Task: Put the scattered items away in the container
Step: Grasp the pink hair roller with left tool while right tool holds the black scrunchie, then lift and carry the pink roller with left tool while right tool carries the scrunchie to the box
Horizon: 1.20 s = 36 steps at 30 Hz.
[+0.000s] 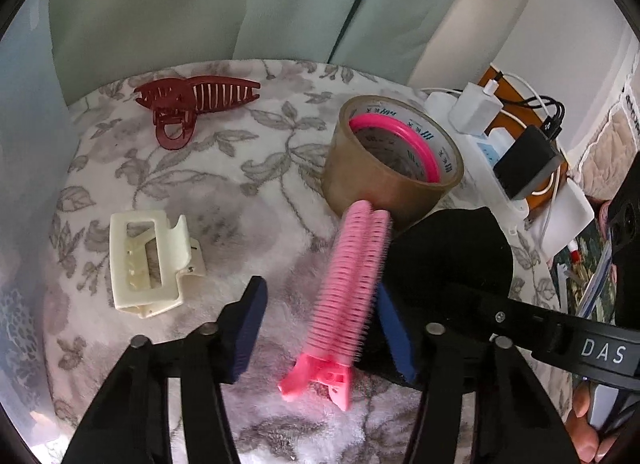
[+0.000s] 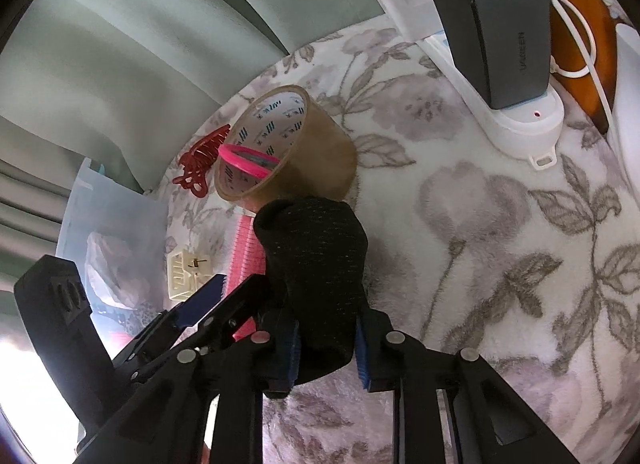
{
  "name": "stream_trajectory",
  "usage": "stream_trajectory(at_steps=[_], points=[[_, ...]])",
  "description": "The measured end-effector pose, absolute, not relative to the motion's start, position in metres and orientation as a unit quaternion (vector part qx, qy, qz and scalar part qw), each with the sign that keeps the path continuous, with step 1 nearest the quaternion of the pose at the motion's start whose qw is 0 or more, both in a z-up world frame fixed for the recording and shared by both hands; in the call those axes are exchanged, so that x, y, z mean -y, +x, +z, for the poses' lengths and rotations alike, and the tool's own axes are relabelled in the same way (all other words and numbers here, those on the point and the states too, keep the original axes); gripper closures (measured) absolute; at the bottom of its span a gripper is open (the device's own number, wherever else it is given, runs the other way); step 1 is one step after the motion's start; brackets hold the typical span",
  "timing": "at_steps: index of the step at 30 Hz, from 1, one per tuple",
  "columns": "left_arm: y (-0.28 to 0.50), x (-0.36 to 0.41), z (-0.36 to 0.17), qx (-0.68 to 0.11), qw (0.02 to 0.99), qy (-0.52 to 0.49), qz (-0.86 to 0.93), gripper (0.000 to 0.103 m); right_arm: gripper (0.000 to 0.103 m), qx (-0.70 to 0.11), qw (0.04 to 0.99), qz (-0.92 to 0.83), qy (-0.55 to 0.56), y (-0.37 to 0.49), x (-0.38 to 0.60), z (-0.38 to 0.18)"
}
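Note:
A pink bristled hair clip (image 1: 352,284) lies on the floral blanket between the wide-apart blue pads of my left gripper (image 1: 320,328), nearer the right pad. It also shows in the right wrist view (image 2: 248,252). My right gripper (image 2: 326,344) is shut on a black fabric item (image 2: 316,260), which also shows in the left wrist view (image 1: 452,248). A cream claw clip (image 1: 148,264) lies to the left. A dark red claw clip (image 1: 188,103) lies farther back. A brown tape roll (image 1: 384,163) with a pink ring inside stands behind the pink clip.
A translucent plastic container (image 2: 112,232) sits at the blanket's left edge. A white power strip (image 1: 504,167) with chargers and cables lies at the right. Green curtains hang behind. My left gripper (image 2: 200,304) shows in the right wrist view.

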State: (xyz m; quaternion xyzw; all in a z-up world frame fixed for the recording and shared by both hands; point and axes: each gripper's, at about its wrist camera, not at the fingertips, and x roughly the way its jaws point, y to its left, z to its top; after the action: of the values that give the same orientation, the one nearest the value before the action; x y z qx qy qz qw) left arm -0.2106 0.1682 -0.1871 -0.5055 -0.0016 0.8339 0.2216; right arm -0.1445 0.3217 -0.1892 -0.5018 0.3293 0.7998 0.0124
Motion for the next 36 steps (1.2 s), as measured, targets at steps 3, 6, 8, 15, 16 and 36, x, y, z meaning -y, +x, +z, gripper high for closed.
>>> stream_trajectory(at_steps=[3,6,8,15,16,36], points=[[-0.21,-0.17,-0.188,0.015,0.231,-0.509,0.829,0.066,0.083,-0.329,0.013,0.8,-0.501,-0.145,-0.321,-0.188],[-0.207,-0.173,-0.188,0.018,0.233,-0.509,0.828,0.069,0.083,-0.328,0.014,0.801,-0.501,-0.144,-0.321,-0.186],[-0.206,-0.174,-0.188,0.023,0.234,-0.509,0.828,0.07,0.084,-0.33,0.015,0.801,-0.5,-0.143,-0.322,-0.186],[-0.213,-0.145,-0.195,0.016,0.277,-0.514,0.812,0.071,0.086,-0.333,0.021,0.802,-0.496,-0.136,-0.331,-0.184],[-0.213,-0.145,-0.195,0.015,0.277,-0.513,0.812,0.071,0.086,-0.328,0.024,0.804,-0.495,-0.136,-0.331,-0.183],[-0.199,-0.153,-0.186,0.035,0.223,-0.519,0.825,0.075,0.087,-0.335,0.093,0.806,-0.478,-0.105,-0.376,-0.172]])
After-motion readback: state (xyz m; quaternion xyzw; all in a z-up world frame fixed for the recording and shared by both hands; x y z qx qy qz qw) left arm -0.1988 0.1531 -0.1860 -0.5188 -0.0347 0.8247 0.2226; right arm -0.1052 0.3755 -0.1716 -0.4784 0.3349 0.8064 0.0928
